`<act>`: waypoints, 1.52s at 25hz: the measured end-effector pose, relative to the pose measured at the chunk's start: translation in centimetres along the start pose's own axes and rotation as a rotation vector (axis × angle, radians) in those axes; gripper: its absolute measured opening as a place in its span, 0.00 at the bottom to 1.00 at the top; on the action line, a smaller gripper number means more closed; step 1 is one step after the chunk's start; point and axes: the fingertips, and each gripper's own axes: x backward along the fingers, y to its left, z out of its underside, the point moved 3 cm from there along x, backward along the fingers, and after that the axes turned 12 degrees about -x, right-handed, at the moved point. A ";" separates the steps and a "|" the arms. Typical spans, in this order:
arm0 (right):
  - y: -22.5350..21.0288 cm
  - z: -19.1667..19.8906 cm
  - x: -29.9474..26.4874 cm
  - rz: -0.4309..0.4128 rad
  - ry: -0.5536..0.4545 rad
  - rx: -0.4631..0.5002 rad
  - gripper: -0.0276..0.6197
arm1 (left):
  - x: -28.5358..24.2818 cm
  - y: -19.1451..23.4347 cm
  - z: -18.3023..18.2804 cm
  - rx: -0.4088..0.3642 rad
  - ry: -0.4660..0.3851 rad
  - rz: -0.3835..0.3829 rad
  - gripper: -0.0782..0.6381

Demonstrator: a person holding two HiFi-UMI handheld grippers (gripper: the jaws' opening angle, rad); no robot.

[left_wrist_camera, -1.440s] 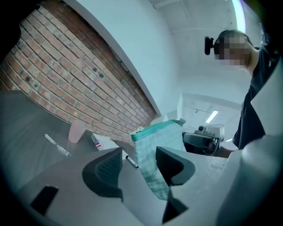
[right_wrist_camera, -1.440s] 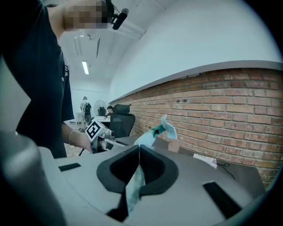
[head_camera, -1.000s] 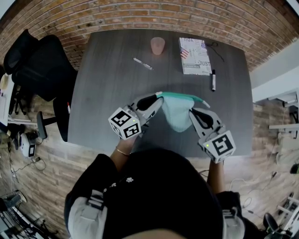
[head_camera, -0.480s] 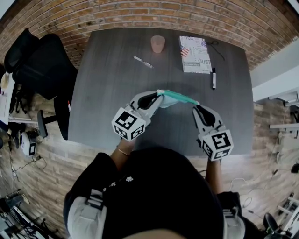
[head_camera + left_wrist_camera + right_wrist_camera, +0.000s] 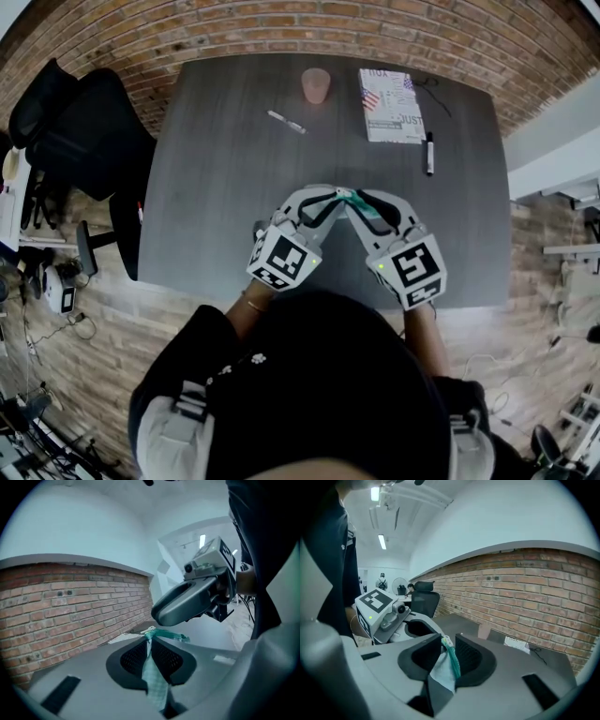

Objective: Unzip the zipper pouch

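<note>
The left tool [image 5: 325, 199] is closed on one end of the green pouch [image 5: 354, 199], which is held up above the bench [image 5: 225, 150]. The jaws of the right tool [image 5: 367, 202] have just been opening, and the pouch is seen between them, not pressed.

surface: dark grey table [image 5: 225, 169] | far edge, middle: pink cup [image 5: 317, 87], upright | just nearer, left of cup: white pen [image 5: 286, 124], lying slantwise | far right: printed booklet [image 5: 391, 108], flat | beside booklet's right edge: black marker [image 5: 429, 155], lying lengthwise
</note>
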 end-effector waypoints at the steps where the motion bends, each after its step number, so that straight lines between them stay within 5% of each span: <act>1: 0.1 -0.1 -0.3 -0.004 0.008 0.013 0.19 | -0.1 -0.2 -0.1 -0.040 0.013 0.004 0.15; 9: 0.0 0.3 -1.3 0.003 0.057 0.051 0.18 | -0.9 -1.2 0.4 -0.409 0.134 0.025 0.15; 14: 0.0 0.6 -2.1 -0.003 0.052 0.111 0.17 | -1.1 -1.3 0.5 -0.494 0.160 0.026 0.15; 22: -0.2 0.8 -1.7 0.024 0.043 0.066 0.14 | -1.1 -1.5 0.6 -0.623 0.193 0.035 0.15; 25: -1.1 1.2 -1.1 0.059 0.047 0.025 0.04 | -1.1 -1.5 0.7 -0.660 0.203 0.041 0.15; 30: -1.6 1.6 -0.9 -0.005 0.006 -0.065 0.09 | -1.5 -1.9 0.7 -0.797 0.220 0.066 0.15; 35: -0.7 2.0 -1.3 -0.076 0.052 -0.043 0.20 | -1.6 -3.0 1.0 -0.910 0.206 0.143 0.15; 38: -0.6 2.3 -1.2 -0.124 0.053 -0.037 0.18 | -1.4 -3.3 1.2 -0.961 0.205 0.179 0.15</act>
